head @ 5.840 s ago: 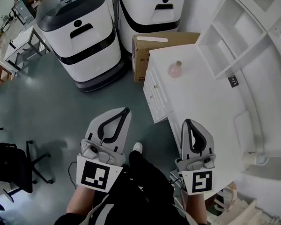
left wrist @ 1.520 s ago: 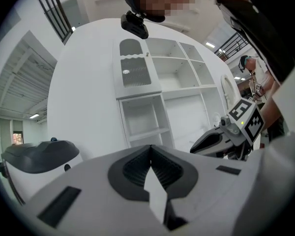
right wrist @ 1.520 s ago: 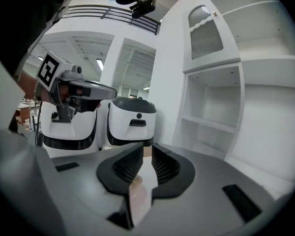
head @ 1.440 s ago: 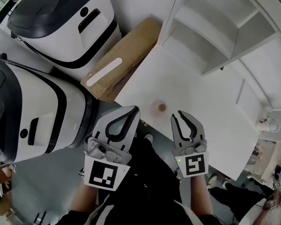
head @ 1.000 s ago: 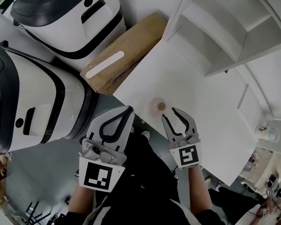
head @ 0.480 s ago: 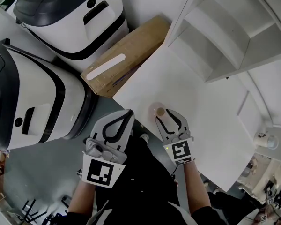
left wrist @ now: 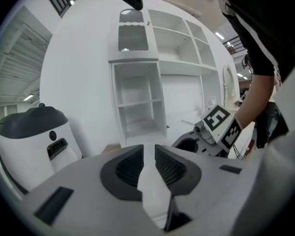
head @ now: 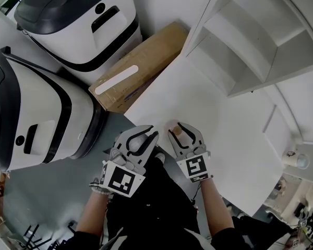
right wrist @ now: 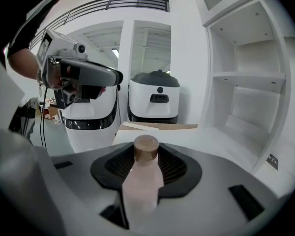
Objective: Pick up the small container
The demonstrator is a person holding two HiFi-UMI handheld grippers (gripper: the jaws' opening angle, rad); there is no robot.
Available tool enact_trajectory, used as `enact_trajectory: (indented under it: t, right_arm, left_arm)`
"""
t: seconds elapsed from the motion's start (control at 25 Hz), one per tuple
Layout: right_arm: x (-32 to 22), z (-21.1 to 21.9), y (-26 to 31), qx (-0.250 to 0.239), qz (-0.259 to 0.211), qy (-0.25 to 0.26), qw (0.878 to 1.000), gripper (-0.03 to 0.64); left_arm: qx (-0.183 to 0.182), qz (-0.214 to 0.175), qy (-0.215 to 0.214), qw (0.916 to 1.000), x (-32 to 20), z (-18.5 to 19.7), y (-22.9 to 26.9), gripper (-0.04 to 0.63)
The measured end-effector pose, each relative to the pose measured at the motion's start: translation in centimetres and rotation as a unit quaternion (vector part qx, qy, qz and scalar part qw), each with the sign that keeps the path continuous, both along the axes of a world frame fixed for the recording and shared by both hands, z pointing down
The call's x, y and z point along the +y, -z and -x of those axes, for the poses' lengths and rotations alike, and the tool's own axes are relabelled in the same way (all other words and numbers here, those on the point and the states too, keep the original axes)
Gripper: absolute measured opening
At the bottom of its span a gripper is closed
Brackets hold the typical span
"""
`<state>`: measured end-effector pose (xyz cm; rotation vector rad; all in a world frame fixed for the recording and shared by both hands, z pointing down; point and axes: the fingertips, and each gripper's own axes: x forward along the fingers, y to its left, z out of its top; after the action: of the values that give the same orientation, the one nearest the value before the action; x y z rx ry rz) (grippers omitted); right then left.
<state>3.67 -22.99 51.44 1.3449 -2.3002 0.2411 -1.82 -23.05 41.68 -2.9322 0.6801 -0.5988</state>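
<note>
The small container (head: 179,131) is a pink flask-shaped bottle with a brown cap, upright near the front corner of the white table (head: 224,113). My right gripper (head: 178,128) reaches around it. In the right gripper view the bottle (right wrist: 143,181) stands between the jaws of the right gripper (right wrist: 145,154), which are closing, and I see no firm press on it. Just to the left, my left gripper (head: 150,133) hovers at the table's edge. Its jaws are opening, and the left gripper view shows a narrow empty gap in the left gripper (left wrist: 148,154).
A white shelf unit (head: 250,40) stands at the back of the table. A cardboard box (head: 141,66) lies beside the table's left edge. Two white and black machines (head: 73,20) (head: 26,113) stand on the floor at the left. A small cup (head: 297,160) sits far right.
My right gripper has moved forward onto the table so that the bottle now stands between its jaws. My left gripper has swung right, close beside it, and its jaws have parted slightly.
</note>
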Motion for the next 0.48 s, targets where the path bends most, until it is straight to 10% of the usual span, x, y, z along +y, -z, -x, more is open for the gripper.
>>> enact_trajectory:
  t: [0.48]
  right_arm:
    - [0.0, 0.0, 0.0, 0.001, 0.005, 0.01, 1.0, 0.149]
  left_arm:
    - [-0.128, -0.002, -0.142, 0.9816, 1.7, -3.2, -11.4, 0.291]
